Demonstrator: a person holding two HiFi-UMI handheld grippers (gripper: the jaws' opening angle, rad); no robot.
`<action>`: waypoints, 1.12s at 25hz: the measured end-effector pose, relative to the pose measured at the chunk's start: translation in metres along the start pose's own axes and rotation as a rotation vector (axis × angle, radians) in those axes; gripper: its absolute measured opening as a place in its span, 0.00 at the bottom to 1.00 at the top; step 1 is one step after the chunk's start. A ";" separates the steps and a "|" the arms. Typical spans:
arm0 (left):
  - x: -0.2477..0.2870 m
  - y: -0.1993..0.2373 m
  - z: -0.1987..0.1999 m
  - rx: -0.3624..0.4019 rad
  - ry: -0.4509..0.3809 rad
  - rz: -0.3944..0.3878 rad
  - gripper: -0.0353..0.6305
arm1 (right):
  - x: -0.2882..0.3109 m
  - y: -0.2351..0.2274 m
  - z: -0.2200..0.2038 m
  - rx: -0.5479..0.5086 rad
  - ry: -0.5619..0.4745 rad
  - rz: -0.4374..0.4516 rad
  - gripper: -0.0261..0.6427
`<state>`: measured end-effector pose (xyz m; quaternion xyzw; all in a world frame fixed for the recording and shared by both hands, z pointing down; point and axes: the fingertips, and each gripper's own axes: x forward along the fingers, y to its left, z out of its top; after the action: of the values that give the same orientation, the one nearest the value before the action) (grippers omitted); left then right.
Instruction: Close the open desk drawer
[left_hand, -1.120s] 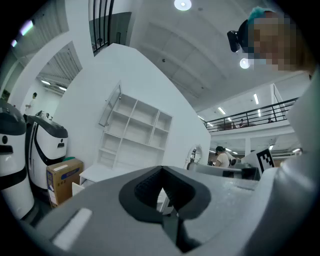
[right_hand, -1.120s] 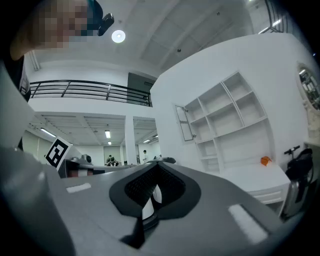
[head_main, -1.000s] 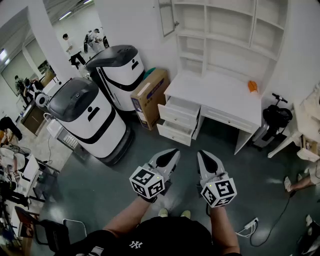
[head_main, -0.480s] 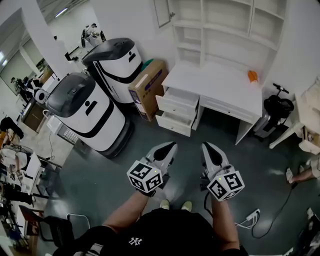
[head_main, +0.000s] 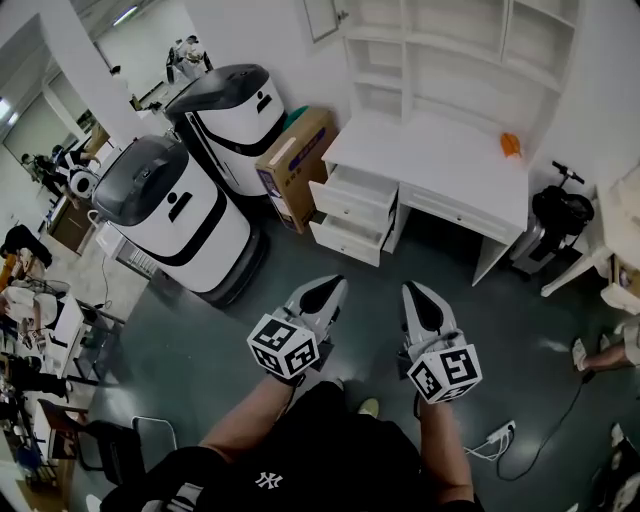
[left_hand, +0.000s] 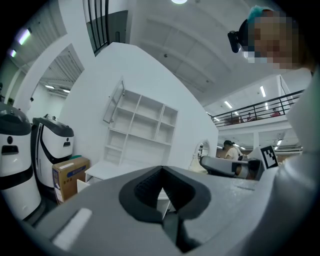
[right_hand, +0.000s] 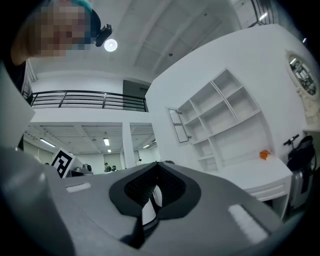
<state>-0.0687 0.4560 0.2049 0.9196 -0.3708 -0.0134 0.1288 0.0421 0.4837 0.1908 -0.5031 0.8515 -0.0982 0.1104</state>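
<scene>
Two big white machines stand far left, cardboard box next to them, flaps shut. Left gripper held out in front, jaws pressed together, nothing between; good for pushing, no grab needed. Two open drawers stick out of desk left side, well apart from both grippers, insides look bare. Right gripper same: tips closed, empty. Small orange thing lies on desk top

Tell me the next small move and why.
Probably step toward the white desk: its two drawers stand pulled out, while the left hand-held gripper and right hand-held gripper hang shut, well short of them.
</scene>
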 end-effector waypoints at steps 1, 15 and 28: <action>0.003 0.002 -0.001 -0.002 0.001 0.003 0.05 | 0.003 -0.001 0.000 -0.009 0.004 0.002 0.07; 0.083 0.116 -0.010 -0.026 0.010 0.039 0.05 | 0.123 -0.058 -0.025 -0.006 0.065 0.025 0.07; 0.191 0.284 -0.037 -0.006 0.094 0.054 0.05 | 0.295 -0.116 -0.055 0.018 0.115 -0.011 0.07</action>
<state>-0.1191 0.1371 0.3247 0.9085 -0.3892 0.0323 0.1490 -0.0150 0.1723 0.2497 -0.5002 0.8528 -0.1354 0.0654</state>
